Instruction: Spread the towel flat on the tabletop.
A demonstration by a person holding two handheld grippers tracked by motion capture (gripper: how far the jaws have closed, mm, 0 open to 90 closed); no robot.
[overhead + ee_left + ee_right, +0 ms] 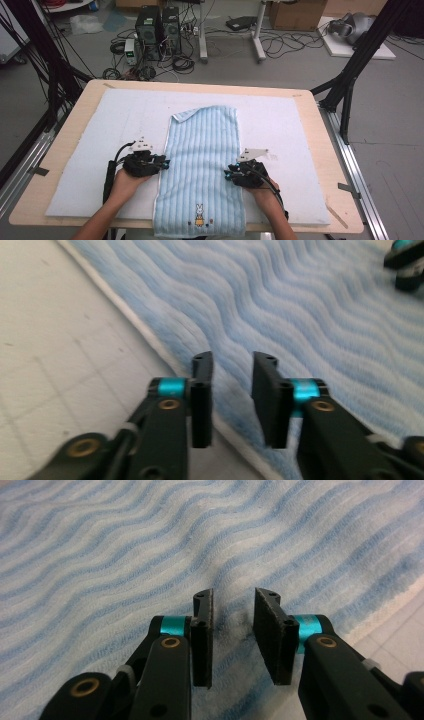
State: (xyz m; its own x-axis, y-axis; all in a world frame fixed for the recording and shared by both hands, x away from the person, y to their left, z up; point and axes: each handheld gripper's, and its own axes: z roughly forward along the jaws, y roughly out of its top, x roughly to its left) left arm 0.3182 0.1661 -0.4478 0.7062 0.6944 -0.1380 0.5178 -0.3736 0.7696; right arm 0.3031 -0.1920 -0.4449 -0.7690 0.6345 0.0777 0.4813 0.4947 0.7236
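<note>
Lay flat and lengthwise on the white mat [90, 165] atop the wooden table [334, 165]: a blue striped towel [202, 150], near end draped over the table's front edge. Hovered at its left edge, left gripper [232, 390], jaws parted, clasping nothing. Same at right edge: right gripper [233, 630], unclenched, empty.

A laboratory recording station. A wooden tabletop [65, 145] carrying a white foam mat [100, 145] stands inside a frame of black struts [45, 60]. On the grey floor behind lie two computer towers [159, 27], tangled cables [180, 62], cardboard boxes [297, 14] and the legs of a white stand [257, 35].
</note>
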